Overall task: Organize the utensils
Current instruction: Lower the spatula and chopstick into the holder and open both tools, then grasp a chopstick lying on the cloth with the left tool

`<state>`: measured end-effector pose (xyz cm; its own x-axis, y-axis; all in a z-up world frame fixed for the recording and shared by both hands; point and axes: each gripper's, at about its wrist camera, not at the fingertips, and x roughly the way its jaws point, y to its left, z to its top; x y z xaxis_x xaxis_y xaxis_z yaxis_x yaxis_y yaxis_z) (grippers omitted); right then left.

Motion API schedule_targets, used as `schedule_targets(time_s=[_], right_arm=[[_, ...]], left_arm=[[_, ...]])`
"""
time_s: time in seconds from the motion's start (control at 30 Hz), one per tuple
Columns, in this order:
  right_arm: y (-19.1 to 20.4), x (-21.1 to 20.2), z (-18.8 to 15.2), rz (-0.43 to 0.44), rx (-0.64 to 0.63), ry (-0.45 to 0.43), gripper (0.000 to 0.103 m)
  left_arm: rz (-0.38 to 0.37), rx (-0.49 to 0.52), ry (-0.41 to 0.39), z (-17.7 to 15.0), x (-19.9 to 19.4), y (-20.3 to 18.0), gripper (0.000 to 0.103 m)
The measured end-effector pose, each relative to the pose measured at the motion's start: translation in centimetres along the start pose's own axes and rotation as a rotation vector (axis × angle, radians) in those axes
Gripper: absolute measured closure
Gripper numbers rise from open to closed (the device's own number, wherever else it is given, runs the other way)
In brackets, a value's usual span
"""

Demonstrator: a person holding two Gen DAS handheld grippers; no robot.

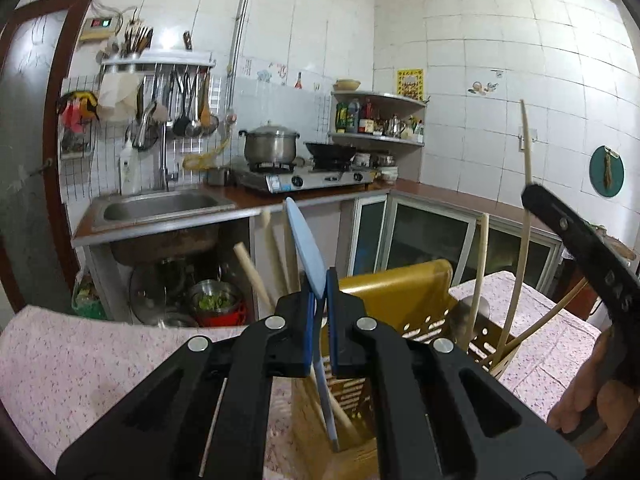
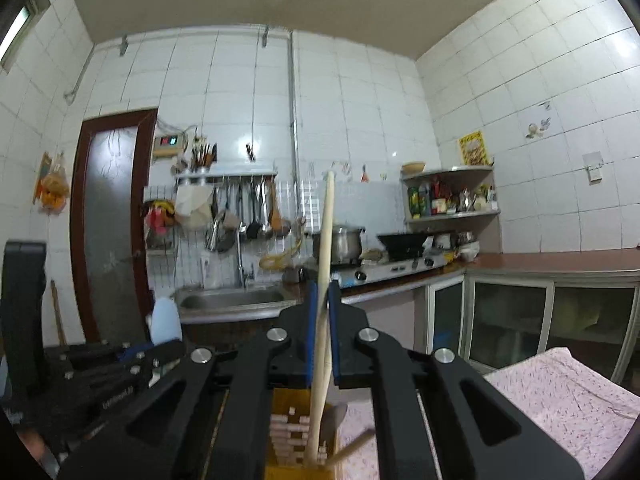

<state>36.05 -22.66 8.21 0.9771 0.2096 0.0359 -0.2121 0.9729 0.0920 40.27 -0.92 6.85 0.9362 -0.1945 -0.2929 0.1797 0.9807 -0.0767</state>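
My left gripper [image 1: 319, 277] is shut on a pale blue spatula [image 1: 302, 236], whose lower end reaches down into the yellow perforated utensil holder [image 1: 396, 280] on the table. Several wooden handles [image 1: 250, 272] stand in the holder's left part. To the right, my right gripper [image 1: 534, 194] is shut on a long thin wooden stick [image 1: 527, 140] that bends down into the holder's right compartment. In the right wrist view that gripper [image 2: 323, 294] pinches the wooden stick [image 2: 327, 232] above the holder [image 2: 288, 436]. The left gripper [image 2: 120, 364] and the blue spatula [image 2: 165, 320] show at the left.
A pink patterned cloth [image 1: 80, 360] covers the table. Behind it run a counter with a steel sink [image 1: 160, 204], a gas stove [image 1: 304, 178] bearing a pot [image 1: 272, 144] and a wok, and corner shelves [image 1: 380, 136]. A hand [image 1: 580, 392] holds the right gripper.
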Motion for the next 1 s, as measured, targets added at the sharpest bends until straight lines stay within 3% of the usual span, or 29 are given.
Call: schedule_targets(time_s=[0.1, 0.17, 0.23, 0.3, 0.43, 0.53, 0.63, 0.77, 1.0], right_arm=[[0.0, -0.4, -0.2, -0.001, -0.027, 0.039, 0.096], [0.0, -0.4, 0.1, 0.012, -0.029, 0.081, 0.093], [0.1, -0.4, 0.3, 0.024, -0.042, 0.125, 0.093], [0.2, -0.6, 0.6, 0.020, -0.061, 0.154, 0.093], [0.2, -1.4, 1.0, 0.011, -0.043, 0.223, 0.063], [0.2, -3.6, 1.3, 0.000, -0.057, 0.249, 0.057], [-0.2, -5.9, 0.8, -0.019, -0.063, 0.301, 0.042], [-0.7, -8.4, -1.1, -0.042, -0.078, 0.416, 0.034], [-1.8, -11.6, -5.4, -0.071, -0.031, 0.593, 0.032]], left_arm=[[-0.018, -0.039, 0.040, 0.0, -0.2, 0.6, 0.096], [-0.031, -0.057, 0.071, 0.2, -0.5, 0.9, 0.082], [-0.035, -0.059, 0.085, 0.4, -1.1, 0.8, 0.058], [0.002, -0.047, 0.082, 0.6, -1.9, 0.5, 0.046], [-0.002, -0.050, 0.098, 1.2, -3.7, 0.5, 0.036], [0.017, -0.046, 0.121, 1.2, -5.6, 0.9, 0.021], [0.042, -0.041, 0.154, 0.4, -7.9, 1.7, 0.011], [0.048, -0.031, 0.222, -1.6, -10.2, 2.2, 0.007], [0.039, -0.038, 0.325, -5.8, -13.2, 2.4, 0.005]])
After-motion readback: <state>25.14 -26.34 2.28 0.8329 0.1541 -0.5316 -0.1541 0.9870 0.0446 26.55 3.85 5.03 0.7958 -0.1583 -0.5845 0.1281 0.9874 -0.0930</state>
